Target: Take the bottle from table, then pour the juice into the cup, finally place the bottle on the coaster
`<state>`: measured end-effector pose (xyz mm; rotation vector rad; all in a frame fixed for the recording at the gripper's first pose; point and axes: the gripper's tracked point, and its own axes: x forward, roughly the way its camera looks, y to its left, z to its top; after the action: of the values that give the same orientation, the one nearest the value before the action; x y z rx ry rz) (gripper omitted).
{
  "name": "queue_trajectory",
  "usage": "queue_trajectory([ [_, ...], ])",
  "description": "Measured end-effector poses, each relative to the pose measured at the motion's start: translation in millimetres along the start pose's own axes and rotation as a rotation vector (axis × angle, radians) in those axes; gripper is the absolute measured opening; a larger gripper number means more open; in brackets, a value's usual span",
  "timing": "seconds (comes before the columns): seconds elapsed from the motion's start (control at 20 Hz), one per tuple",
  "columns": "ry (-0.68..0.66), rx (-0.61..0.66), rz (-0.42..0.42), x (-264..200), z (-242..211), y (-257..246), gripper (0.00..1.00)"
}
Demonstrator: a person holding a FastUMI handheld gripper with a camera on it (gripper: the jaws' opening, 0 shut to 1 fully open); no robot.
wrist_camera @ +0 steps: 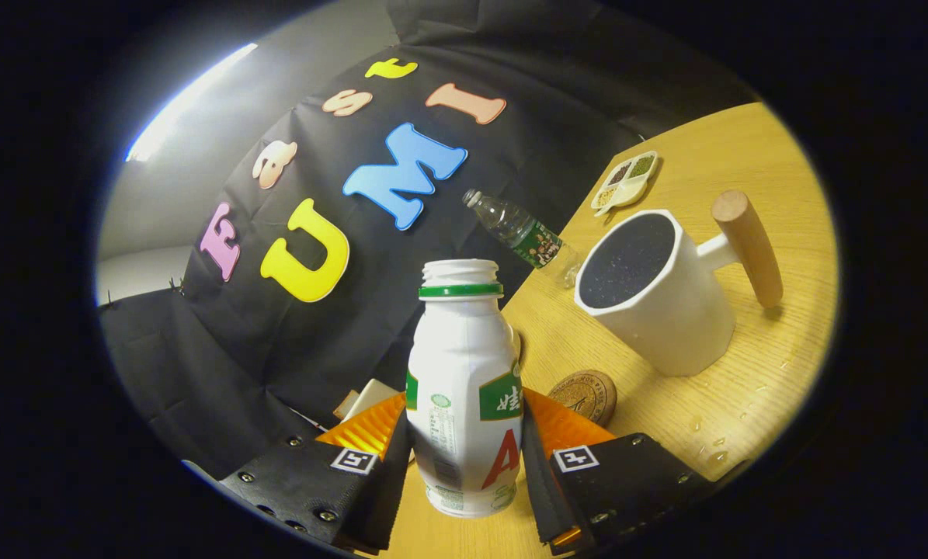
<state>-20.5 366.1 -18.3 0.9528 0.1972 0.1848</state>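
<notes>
A white bottle [464, 373] with a green neck ring and no cap stands between my two fingers, which press on its sides; my gripper [465, 454] is shut on it. The whole scene is tilted, and I cannot tell whether the bottle's base touches the wooden table [743, 373]. Ahead and to the right stands a white faceted cup [654, 299] with a dark inside and a wooden handle [747, 247]. A round cork coaster [585, 394] lies on the table just beyond the right finger, between the bottle and the cup.
A clear plastic water bottle [524, 235] with a green label stands beyond the cup near the table's far edge. A small white divided dish [625, 182] with grains lies farther back. Water drops dot the table near the right finger.
</notes>
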Motion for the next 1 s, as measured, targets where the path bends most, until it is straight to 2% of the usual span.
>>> queue_trajectory([
  [0.3,-0.012,0.063,0.015,0.2,4.3,-0.2,0.67],
  [0.5,-0.023,0.147,0.055,-0.3,7.1,6.2,0.67],
  [1.0,-0.038,0.314,0.078,2.7,11.2,1.3,0.67],
])
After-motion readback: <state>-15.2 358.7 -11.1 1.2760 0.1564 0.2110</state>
